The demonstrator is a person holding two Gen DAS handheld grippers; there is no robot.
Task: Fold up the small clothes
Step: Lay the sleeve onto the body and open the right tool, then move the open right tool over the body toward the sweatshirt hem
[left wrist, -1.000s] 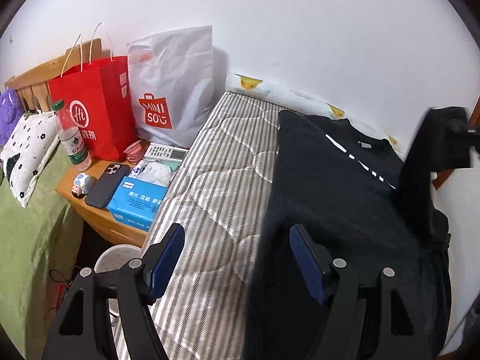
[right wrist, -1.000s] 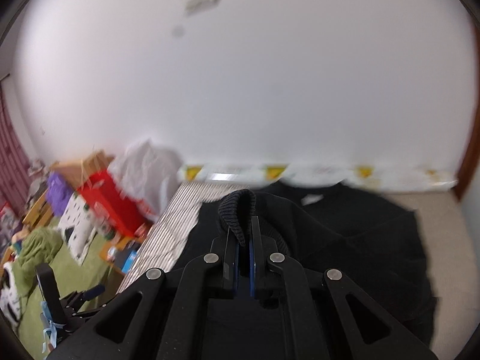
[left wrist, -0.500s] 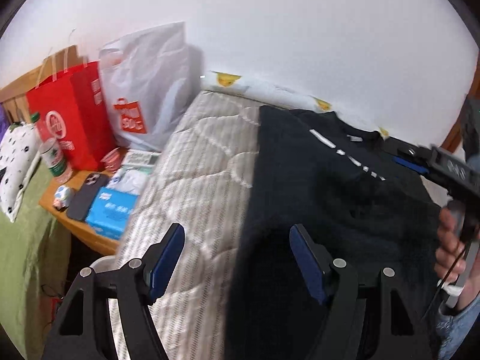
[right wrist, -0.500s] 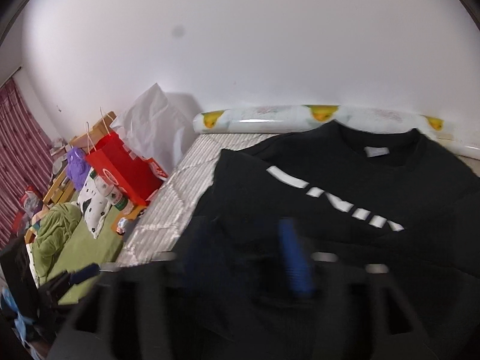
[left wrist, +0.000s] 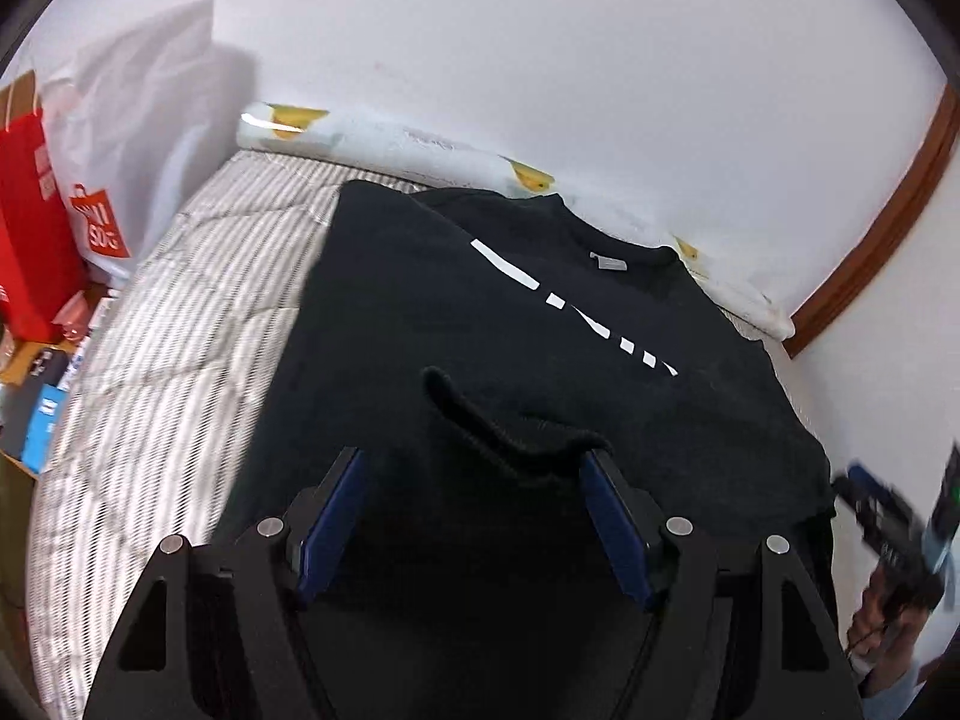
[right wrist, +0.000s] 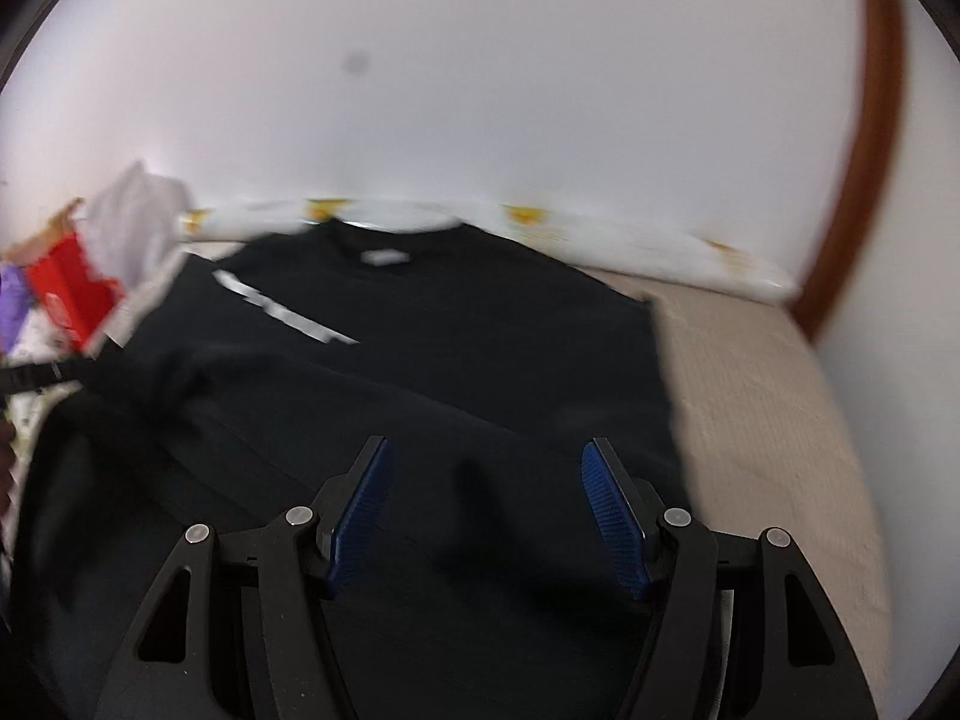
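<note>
A black sweatshirt (left wrist: 480,330) with a white dashed print lies on the striped mattress (left wrist: 180,330), collar toward the wall. One sleeve is folded across the body, its ribbed cuff (left wrist: 480,420) lying just ahead of my left gripper (left wrist: 474,474). The left gripper is open and empty above the shirt's lower part. My right gripper (right wrist: 486,468) is open and empty over the shirt (right wrist: 480,348) near its right edge; this view is blurred. The right gripper also shows in the left wrist view (left wrist: 882,510), held by a hand.
A rolled white mat with yellow ducks (left wrist: 390,144) lies along the wall. A white Miniso bag (left wrist: 132,138) and a red paper bag (left wrist: 30,228) stand at the left, with a cluttered bedside table (left wrist: 42,384) below. Brown wooden trim (right wrist: 864,150) runs on the right.
The right gripper let go of the sleeve cuff, opened, and drew back to the right. The sleeve now lies across the shirt. The left gripper moved right over the shirt, staying open.
</note>
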